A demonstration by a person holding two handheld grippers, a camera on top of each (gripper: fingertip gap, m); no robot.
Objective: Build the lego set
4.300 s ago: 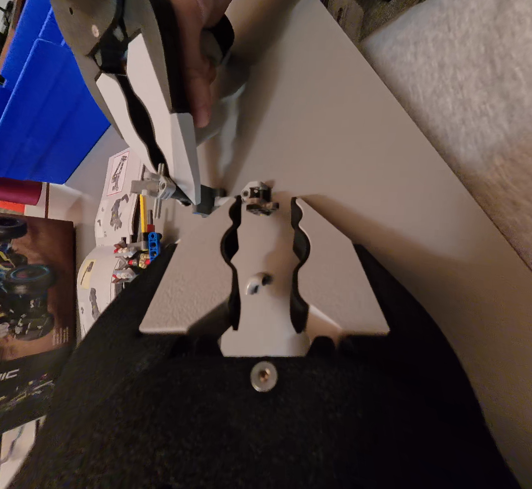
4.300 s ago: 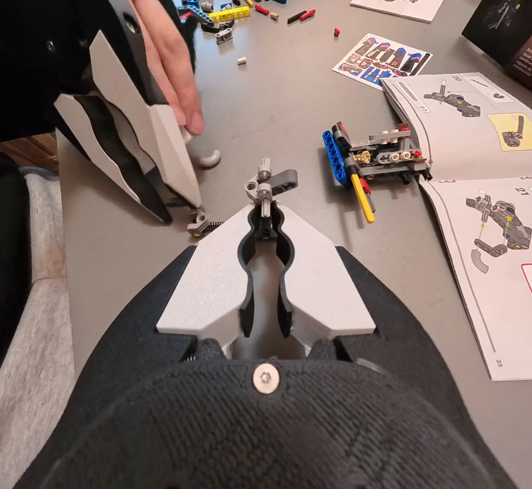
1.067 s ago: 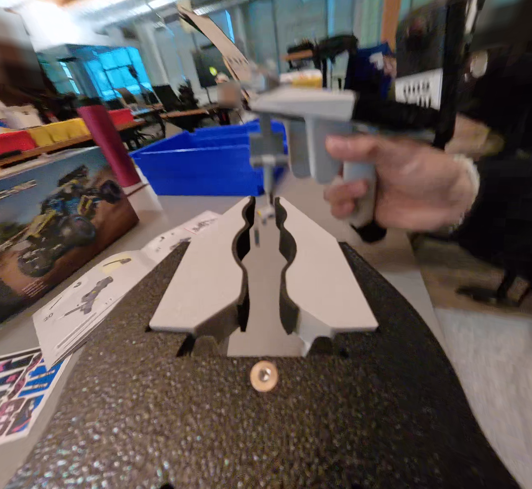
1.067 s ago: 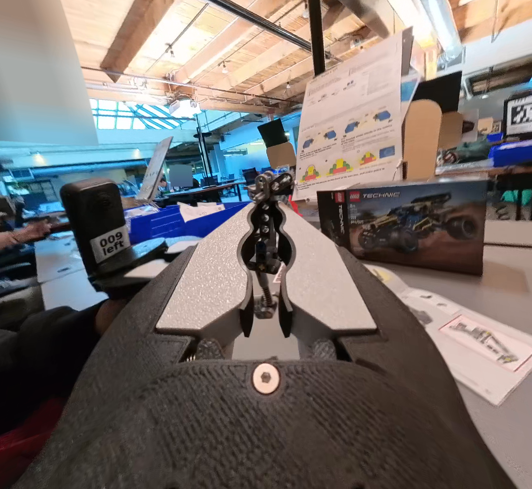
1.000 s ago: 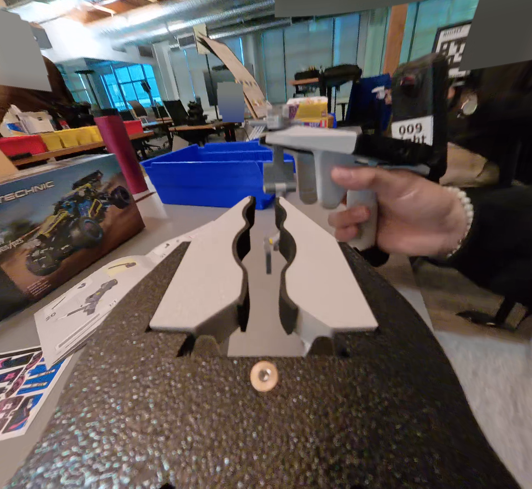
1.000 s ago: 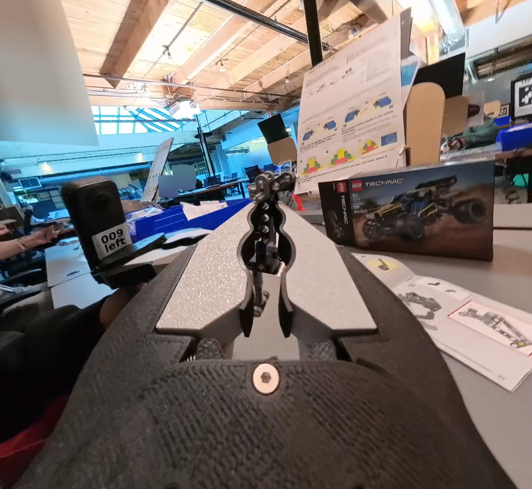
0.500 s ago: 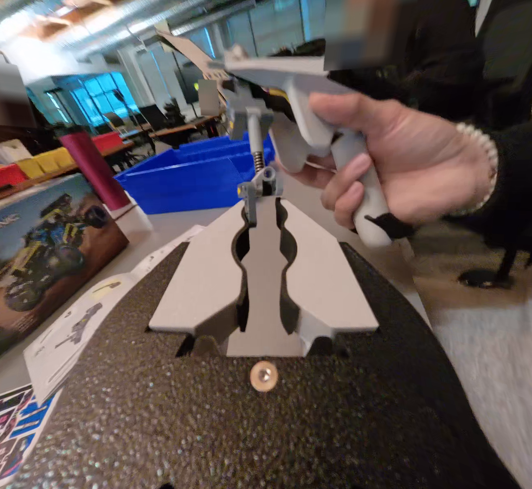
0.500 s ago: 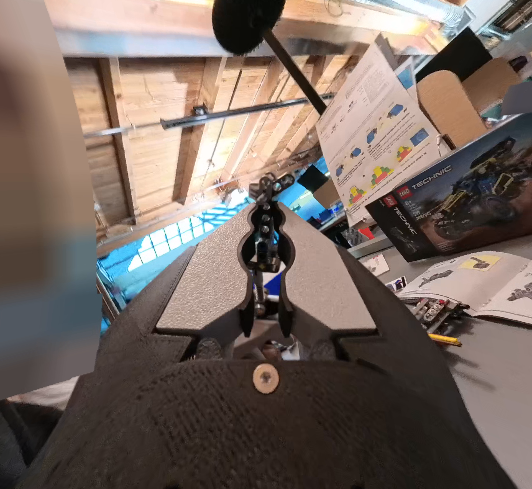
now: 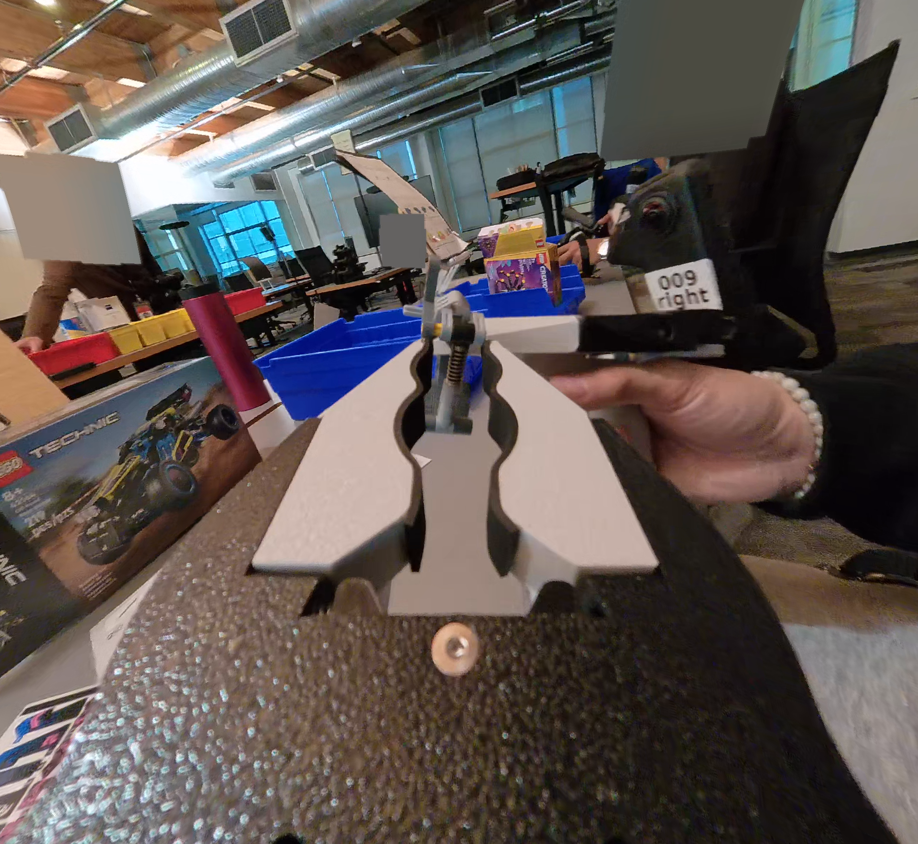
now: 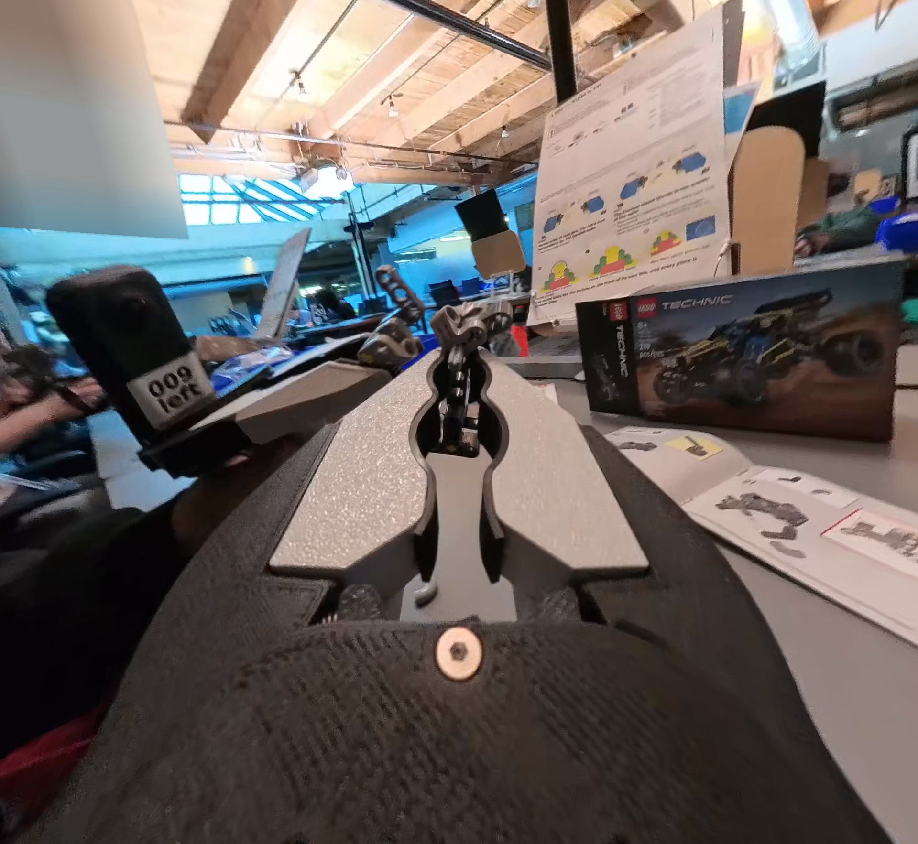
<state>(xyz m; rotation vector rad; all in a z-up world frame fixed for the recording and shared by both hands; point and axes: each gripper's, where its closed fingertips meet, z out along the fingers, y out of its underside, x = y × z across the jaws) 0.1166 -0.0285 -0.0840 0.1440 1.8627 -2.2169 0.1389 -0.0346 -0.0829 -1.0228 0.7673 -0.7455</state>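
1. Lego shock-absorber assembly (image 9: 449, 373), grey with a coiled spring, is lifted off the desk (image 10: 819, 661), in the air between both grippers.
2. Our right gripper (image 10: 458, 363) pinches it narrowly at the fingertips; its grey connector end sticks out past them.
3. Our left gripper (image 9: 453, 348) meets it from the side; we cannot tell whether its fingers actually clamp it.
4. A hand (image 9: 695, 433) holds the right gripper's handle.
5. The set's box (image 10: 740, 348) stands at the desk's far edge, the open instruction booklet (image 10: 795, 522) lying before it.
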